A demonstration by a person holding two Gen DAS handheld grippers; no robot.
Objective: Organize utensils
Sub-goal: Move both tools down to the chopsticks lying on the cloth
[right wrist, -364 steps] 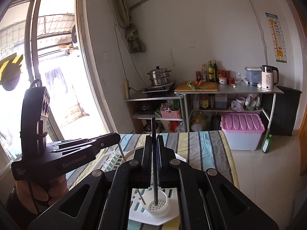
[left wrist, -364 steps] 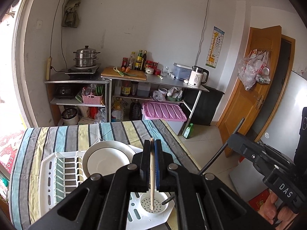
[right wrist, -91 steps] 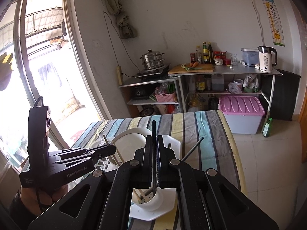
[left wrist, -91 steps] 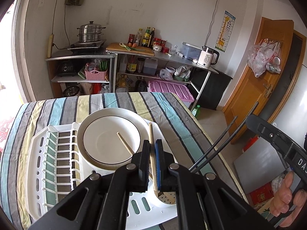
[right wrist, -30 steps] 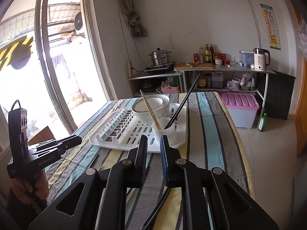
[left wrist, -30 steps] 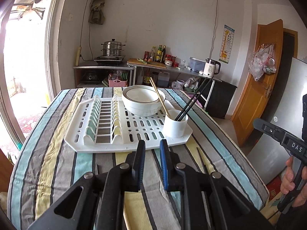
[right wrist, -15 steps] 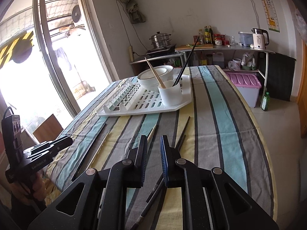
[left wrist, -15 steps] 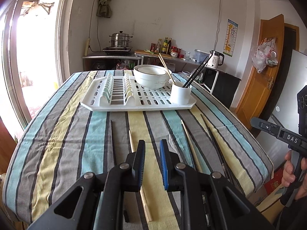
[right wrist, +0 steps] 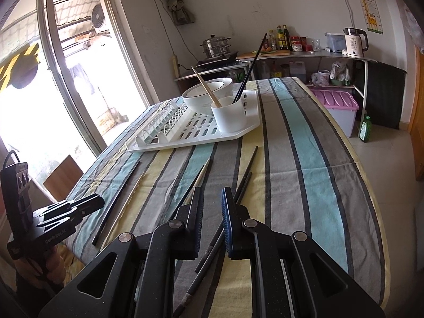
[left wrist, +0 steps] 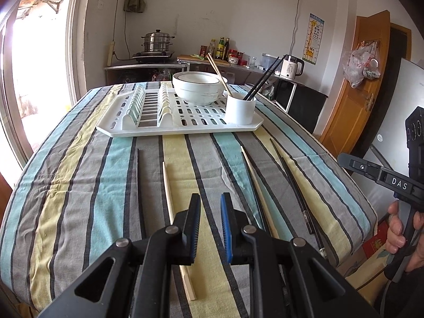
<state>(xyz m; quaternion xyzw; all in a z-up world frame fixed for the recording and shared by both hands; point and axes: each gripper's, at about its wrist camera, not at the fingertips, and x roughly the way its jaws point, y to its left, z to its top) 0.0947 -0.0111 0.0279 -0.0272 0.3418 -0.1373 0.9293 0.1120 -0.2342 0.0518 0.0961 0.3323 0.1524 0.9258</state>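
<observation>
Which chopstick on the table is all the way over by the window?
The black chopstick lying alone at the window end of the row. The pale wooden chopstick lies next to it, and the others lie farther towards the door side.

A white utensil cup (left wrist: 240, 111) stands upright on the near right corner of a white drying rack (left wrist: 169, 122), well beyond the fingers. One pale wooden chopstick (left wrist: 217, 73) and two black chopsticks (left wrist: 262, 79) are leaned in it. Loose chopsticks are laid flat on the striped cloth: a black one (left wrist: 139, 185) and a wooden one (left wrist: 175, 212) to the left of the left fingers (left wrist: 194, 220), a wooden one (left wrist: 255, 185) and black ones (left wrist: 291, 182) to their right. A black chopstick (right wrist: 212, 246) is seen lying below the right fingers' gap.
</observation>
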